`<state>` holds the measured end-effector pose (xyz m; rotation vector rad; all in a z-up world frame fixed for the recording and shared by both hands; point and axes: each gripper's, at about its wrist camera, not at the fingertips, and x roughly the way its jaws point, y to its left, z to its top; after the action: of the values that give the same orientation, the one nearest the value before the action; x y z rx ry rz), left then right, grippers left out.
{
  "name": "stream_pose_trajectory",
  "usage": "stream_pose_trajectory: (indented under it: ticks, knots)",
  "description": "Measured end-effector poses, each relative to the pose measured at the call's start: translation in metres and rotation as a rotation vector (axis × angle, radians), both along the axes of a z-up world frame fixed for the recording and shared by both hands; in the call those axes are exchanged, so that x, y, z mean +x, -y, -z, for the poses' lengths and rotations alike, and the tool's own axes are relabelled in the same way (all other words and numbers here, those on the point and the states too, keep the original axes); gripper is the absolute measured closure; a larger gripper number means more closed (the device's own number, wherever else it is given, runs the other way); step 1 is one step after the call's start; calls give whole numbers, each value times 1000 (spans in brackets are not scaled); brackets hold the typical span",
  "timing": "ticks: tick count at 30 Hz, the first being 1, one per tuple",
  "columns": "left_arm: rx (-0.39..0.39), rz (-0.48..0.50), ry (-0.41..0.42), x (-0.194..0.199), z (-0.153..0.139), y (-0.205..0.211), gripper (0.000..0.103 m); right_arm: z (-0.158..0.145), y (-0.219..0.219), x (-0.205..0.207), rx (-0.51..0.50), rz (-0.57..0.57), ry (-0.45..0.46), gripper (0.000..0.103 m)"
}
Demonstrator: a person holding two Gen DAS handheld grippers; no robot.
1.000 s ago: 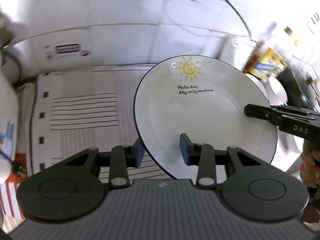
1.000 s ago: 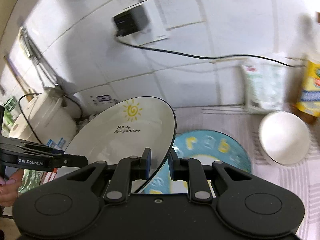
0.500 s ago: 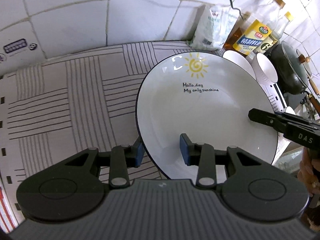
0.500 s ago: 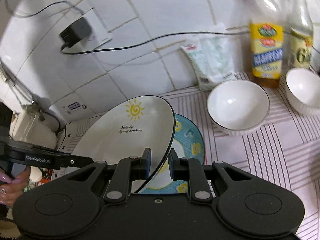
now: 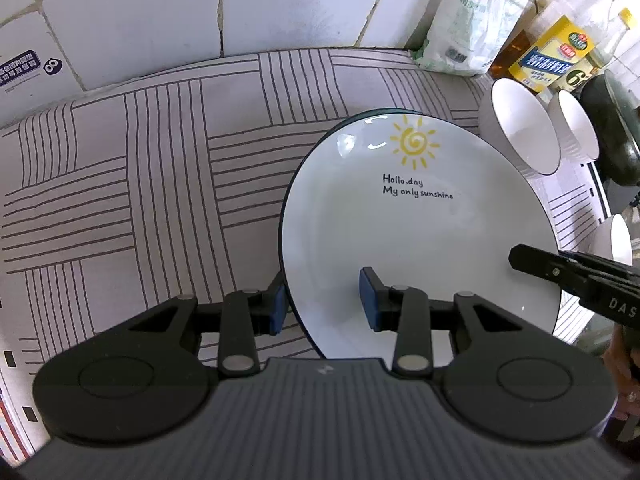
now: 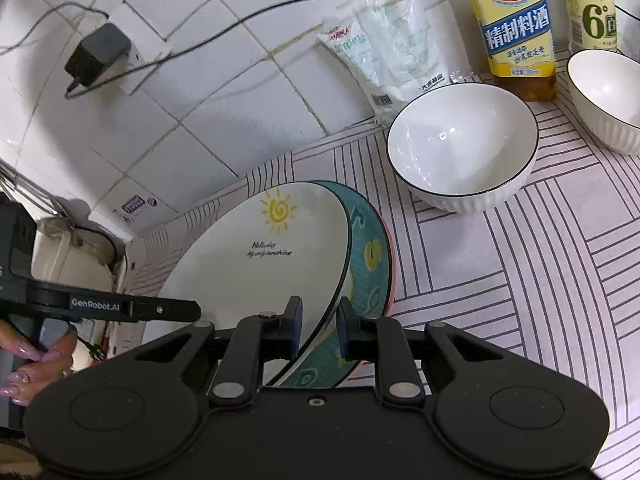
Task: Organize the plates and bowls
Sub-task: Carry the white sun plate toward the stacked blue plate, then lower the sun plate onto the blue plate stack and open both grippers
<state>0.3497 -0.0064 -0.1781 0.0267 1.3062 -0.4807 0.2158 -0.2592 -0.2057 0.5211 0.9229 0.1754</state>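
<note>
Bench (image 5: 160,168) with a striped cloth comes first, since it holds everything. On it lies a teal plate (image 6: 370,264) with letters on it. It looks like the bottom of a stack.

A white sun plate (image 5: 416,232) sits over the teal one, with one side tipped up. I think it is being laid down flat on top, so the plates make one neat pile.

Three white bowls wait to the right, near the bottles. The closest is the big white bowl (image 6: 460,144). They stand apart from the plates, maybe to be stacked next.

The left tongs (image 5: 322,300) are spread wide around the near edge of the sun plate. One blue pad is outside the rim and one is over the plate, with a gap, so they do not pinch it.

The right tongs (image 6: 319,326) hold the other edge of the sun plate between their pads. This keeps the plate from dropping hard and cracking.
</note>
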Motion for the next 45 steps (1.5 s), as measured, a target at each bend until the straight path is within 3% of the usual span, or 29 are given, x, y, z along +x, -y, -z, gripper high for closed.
stream_pose_trajectory:
  ticks: [6,13,22,31,41,45]
  knots:
    - [44,-17,-13,6,4,3,68,5,-9,8,-54,-44,-30,80]
    - [52,4,-19,7,9,4,68,6,-8,10,-48,-28,-45,80]
    - [68,33,-36,10,12,8,68,3,-15,26,-97,-16,-169,77]
    - [111,65,-34,7,11,11,71,-10,-41,39,-298,-83,-191,63]
    - [106,80,-27,0,13,9,72,-16,-62,41,-489,-112,-158,57]
    - [66,75,-55,-4,17,7,75,-11,-79,36,-661,-133,-141,58]
